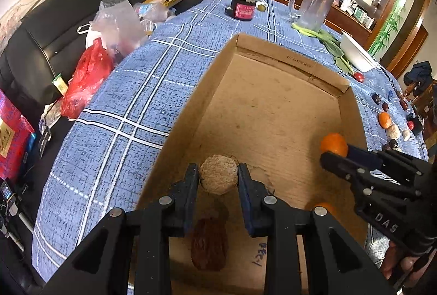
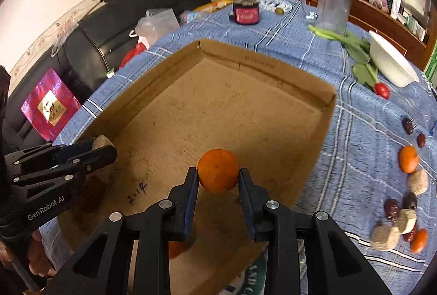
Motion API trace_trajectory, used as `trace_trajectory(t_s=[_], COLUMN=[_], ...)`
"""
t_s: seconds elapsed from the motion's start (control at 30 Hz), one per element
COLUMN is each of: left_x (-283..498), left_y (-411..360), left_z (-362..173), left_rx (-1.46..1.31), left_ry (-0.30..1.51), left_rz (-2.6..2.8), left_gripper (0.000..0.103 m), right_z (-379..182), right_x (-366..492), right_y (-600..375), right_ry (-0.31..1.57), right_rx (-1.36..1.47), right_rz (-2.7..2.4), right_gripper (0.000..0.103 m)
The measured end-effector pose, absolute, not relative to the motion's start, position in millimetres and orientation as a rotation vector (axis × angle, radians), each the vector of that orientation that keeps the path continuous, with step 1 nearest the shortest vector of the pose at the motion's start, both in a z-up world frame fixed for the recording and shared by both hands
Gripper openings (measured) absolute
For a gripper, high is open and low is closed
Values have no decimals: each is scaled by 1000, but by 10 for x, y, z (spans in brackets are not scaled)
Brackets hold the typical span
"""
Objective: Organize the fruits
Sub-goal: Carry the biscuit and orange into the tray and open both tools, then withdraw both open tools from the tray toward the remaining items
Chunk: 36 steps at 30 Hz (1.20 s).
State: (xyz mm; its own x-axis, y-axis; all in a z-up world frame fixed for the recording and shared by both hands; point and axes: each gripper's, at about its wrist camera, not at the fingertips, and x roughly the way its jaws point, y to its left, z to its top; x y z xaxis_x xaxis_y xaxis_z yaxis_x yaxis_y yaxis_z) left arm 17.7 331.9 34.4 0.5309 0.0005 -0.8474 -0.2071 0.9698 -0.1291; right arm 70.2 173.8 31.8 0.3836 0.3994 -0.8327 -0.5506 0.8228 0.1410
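Observation:
A shallow cardboard tray (image 1: 275,57) (image 2: 262,68) lies on the blue plaid tablecloth. My left gripper (image 1: 218,175) is shut on a rough beige fruit (image 1: 218,177) above the tray's near left part; it also shows in the right wrist view (image 2: 90,151). A dark red date (image 1: 209,243) lies on the tray floor below it. My right gripper (image 2: 218,175) is shut on an orange tangerine (image 2: 218,170) (image 1: 333,144) over the tray's near right part. Another tangerine (image 2: 177,248) (image 1: 323,206) lies in the tray beneath it.
Loose fruits lie on the cloth right of the tray: tangerines (image 2: 408,162), beige fruits (image 2: 418,181) and dates (image 2: 392,210). Farther back are a white bowl (image 2: 390,63), greens (image 2: 355,49), a glass pitcher (image 2: 330,3) and a dark jar (image 2: 245,11). A black sofa with bags (image 1: 87,76) is left.

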Motion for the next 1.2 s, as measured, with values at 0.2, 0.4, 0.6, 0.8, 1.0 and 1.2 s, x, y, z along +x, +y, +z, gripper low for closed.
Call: trace_trajectory(t_s=[0.2, 0.4, 0.6, 0.8, 1.0, 1.2], left_x=[243, 240, 152, -5, -146, -192], left_y=[3348, 3347, 3347, 3284, 3137, 2749], left_z=[237, 230, 271, 385, 515, 612], left_rx=[-226, -221, -237, -229, -240, -185], left_ry=[1035, 1037, 1034, 994, 953, 925], left_rz=[120, 127, 141, 173, 192, 177], left_gripper=[28, 28, 31, 49, 54, 57], right_z=[236, 199, 258, 417, 583, 667], right_x=[726, 732, 686, 531, 316, 146], right_y=[1826, 1826, 1766, 1630, 1374, 933], right_ry=[1030, 1037, 1026, 990, 929, 890], right_rx=[-190, -199, -186, -173, -183, -164], right_rz=[607, 595, 591, 598, 575, 512], right_gripper=[33, 44, 44, 44, 55, 58])
